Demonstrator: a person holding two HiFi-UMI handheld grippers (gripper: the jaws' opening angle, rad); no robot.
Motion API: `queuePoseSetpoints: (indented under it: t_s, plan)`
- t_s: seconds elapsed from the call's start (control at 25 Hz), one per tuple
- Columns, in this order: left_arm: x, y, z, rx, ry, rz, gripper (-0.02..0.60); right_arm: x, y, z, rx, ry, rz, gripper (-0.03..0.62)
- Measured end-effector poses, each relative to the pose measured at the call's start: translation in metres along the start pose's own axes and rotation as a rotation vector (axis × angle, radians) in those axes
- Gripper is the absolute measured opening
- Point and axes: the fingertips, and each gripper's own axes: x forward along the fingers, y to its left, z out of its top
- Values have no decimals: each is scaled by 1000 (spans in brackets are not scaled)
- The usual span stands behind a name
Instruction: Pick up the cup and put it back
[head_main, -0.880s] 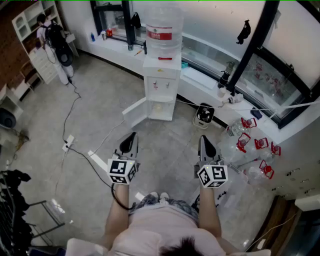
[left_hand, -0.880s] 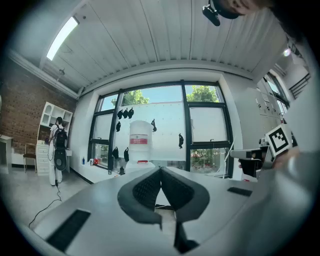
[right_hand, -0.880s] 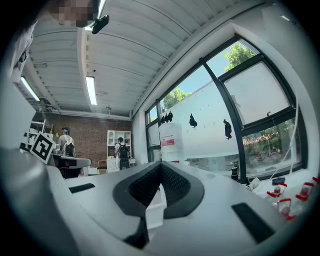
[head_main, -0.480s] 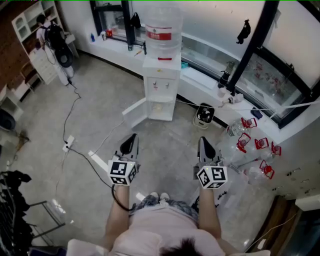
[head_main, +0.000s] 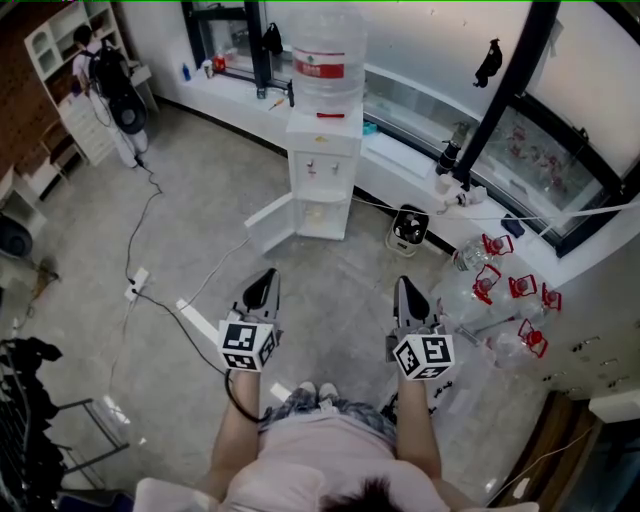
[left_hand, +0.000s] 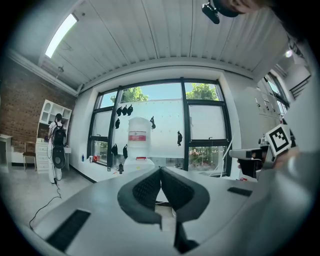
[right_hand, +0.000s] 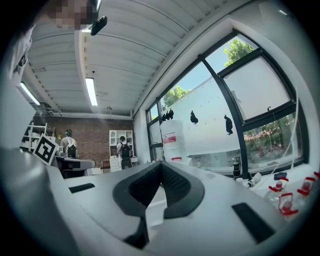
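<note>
While left tool (head_main: 265, 276) and right tool (head_main: 404, 283) are clenched empty, a white dispenser (head_main: 323, 170) stands ahead.

Water dispenser (head_main: 322, 175): upper centre of the head view, against the window ledge (head_main: 405, 155), with a bottle (head_main: 327, 50) on top.
Floor fan (head_main: 408, 231): just right of the dispenser.
Water jugs (head_main: 497, 290): right of frame, on the floor below the ledge.
Power strip (head_main: 135, 288): on the floor, left of centre.
Person (head_main: 110, 85): upper left corner, beside a shelf unit (head_main: 55, 45).
Left gripper (head_main: 266, 274), right gripper (head_main: 404, 282): lower centre, side by side, well apart from the dispenser.
</note>
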Motion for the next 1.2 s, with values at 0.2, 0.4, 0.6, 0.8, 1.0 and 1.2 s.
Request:
queuePoseSetpoints:
  t_s: [0.2, 0.4, 0.6, 0.8, 1.0, 1.2]
  plan:
    - [-5, -1, -5, -1, 12, 2, 26, -2, 4, -3, 15, -2, 14, 15]
    - [-7, 3, -8, -3, 23, 7, 26, 0, 10, -6, 20, 3, 32, 15]
    - [-6, 5, -8, 0, 22, 19, 26, 3, 14, -1, 28, -12, 64, 55]
    - [-3, 5, -7, -3, 23, 9, 26, 6, 18, 4, 39, -25, 88, 197]
    - [-1, 4, -9, -3, 32, -3, 26, 8, 26, 9, 10, -49, 114, 364]
    - [0, 6, -14, 1, 44, -21, 25, 8, 34, 18, 5, -109, 159, 485]
